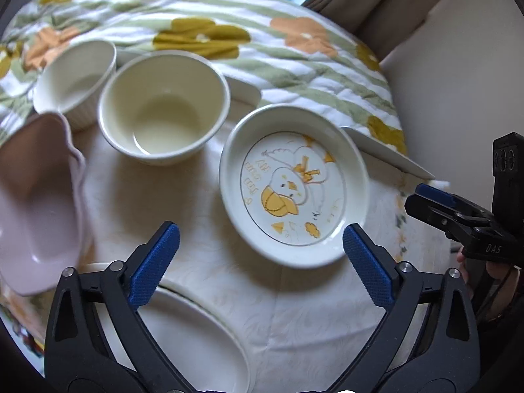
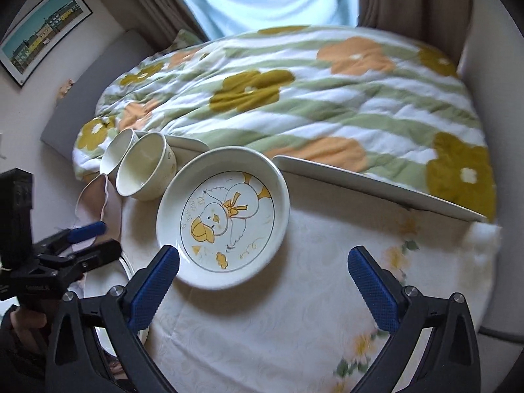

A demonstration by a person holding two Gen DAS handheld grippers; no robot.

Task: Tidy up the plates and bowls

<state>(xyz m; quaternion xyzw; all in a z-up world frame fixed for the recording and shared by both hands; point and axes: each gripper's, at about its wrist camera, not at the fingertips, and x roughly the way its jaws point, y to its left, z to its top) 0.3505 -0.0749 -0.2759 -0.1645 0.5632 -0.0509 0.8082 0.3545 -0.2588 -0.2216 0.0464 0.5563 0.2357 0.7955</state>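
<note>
Both open tools face the upright, round duck plate.

Upright duck plate beside cream bowls

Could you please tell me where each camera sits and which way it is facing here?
Left wrist: on the left gripper, looking down over its open fingers at the duck plate and bowls; right gripper at right.
Right wrist: on the right gripper, fingers open, facing the bed; left gripper at left.
Shared: duck plate, cream bowl.
</note>
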